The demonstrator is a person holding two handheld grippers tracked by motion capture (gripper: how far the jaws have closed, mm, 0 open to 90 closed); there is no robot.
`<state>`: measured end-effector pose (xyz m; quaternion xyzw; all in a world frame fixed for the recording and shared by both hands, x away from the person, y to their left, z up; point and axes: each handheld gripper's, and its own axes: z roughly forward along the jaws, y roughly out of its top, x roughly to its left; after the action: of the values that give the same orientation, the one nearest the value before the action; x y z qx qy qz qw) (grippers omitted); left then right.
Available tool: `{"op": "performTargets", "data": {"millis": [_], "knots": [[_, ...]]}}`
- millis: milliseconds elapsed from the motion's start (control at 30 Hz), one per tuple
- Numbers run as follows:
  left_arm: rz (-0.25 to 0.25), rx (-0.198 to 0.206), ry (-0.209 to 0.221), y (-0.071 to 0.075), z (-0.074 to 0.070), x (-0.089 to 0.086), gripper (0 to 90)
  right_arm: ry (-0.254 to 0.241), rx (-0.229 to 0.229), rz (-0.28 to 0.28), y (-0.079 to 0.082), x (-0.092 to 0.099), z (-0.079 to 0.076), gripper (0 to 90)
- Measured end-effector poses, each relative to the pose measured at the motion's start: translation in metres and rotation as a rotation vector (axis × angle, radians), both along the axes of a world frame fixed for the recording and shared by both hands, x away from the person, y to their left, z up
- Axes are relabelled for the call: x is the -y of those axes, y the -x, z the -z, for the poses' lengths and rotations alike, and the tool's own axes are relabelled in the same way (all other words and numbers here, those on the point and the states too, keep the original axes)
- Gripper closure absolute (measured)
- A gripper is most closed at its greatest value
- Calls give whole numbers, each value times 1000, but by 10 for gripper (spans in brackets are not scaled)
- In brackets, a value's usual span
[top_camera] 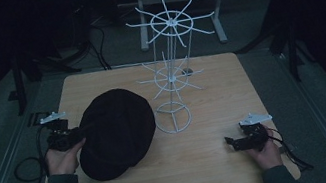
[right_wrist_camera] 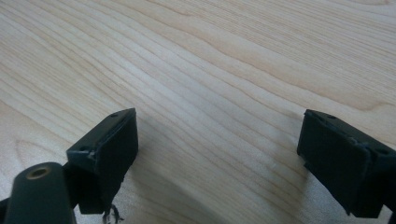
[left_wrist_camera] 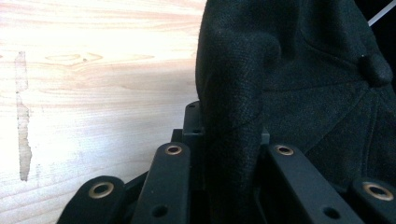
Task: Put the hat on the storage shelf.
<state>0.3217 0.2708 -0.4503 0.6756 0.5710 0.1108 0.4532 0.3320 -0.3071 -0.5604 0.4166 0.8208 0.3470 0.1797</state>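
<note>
My left claw (left_wrist_camera: 231,158) pinches fold of black cap (top_camera: 116,130) at its left edge, cap flat on desk (top_camera: 214,163). My right claw (top_camera: 231,142) spread, empty, well apart. White wire rack (top_camera: 171,77) just beyond cap, up-right; left nearer.

Light wood table (top_camera: 214,163), square-ish with rounded corners, grain visible plus a pale scuffed streak (left_wrist_camera: 22,116) in the left gripper view. Black cap (top_camera: 117,130) lies on the left half, reaching close to the left edge. White wire rack (top_camera: 170,70) stands just right of the cap, near centre, on its round base ring (top_camera: 172,117), its spoked tiers rising toward the far edge.
</note>
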Motion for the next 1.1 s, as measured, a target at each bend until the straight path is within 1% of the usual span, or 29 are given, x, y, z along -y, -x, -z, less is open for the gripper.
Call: {"op": "performTargets", "data": {"millis": [133,167,433,533,700,933,1100], "knots": [[3,12,5,0,-2,-2,784,0,0,0,0,0,0,123],[7,22,13,0,-4,-3,784,0,0,0,0,0,0,123],[10,46,35,0,-10,-6,783,0,0,0,0,0,0,123],[15,62,46,1,-15,-9,782,0,0,0,0,0,0,123],[27,77,49,0,-19,-10,782,0,0,0,0,0,0,123],[38,103,66,0,-26,-13,781,0,0,0,0,0,0,123],[42,111,73,-1,-28,-15,780,-1,0,1,0,0,0,123]]}}
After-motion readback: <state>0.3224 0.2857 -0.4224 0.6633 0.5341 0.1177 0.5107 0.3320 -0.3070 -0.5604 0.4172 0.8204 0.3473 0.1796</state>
